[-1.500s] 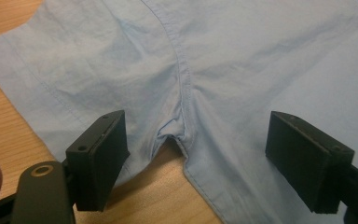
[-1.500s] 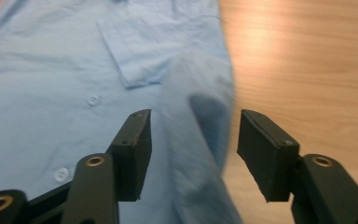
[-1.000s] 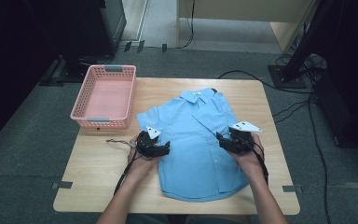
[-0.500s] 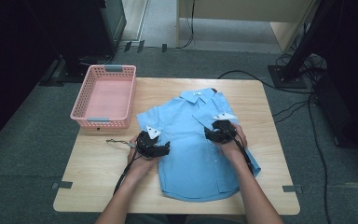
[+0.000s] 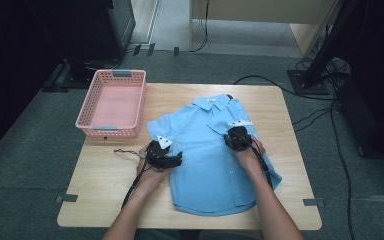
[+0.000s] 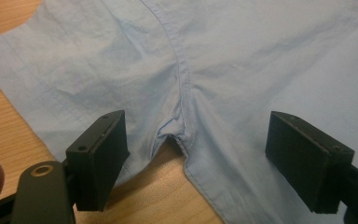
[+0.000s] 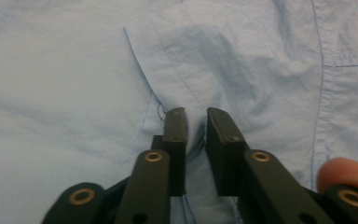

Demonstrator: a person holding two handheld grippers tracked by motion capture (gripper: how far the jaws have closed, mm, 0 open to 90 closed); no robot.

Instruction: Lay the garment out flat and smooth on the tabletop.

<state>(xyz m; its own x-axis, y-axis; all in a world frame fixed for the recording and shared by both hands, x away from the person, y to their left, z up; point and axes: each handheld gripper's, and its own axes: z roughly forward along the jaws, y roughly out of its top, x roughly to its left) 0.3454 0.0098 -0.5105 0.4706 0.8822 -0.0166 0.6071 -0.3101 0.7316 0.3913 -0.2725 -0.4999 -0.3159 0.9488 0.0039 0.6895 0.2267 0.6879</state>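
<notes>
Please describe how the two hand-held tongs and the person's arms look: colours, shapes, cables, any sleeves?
Both tongs, left and right, are black, each topped by a grey three-cornered plate. Their jaws are flat black rectangular blocks on black linkage arms with brass-coloured rivets. A thin dark cable trails from each back along the forearm. No sleeves reach the forearms.

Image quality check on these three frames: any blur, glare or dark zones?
High view: table evenly lit, surrounding floor and corners dark, overall soft. Left gripper view: shirt seams sharp, no glare, near jaws slightly soft. Right gripper view: fabric somewhat blurred, fingertip at the lower right out of focus, shade between the nearly closed jaws.
</notes>
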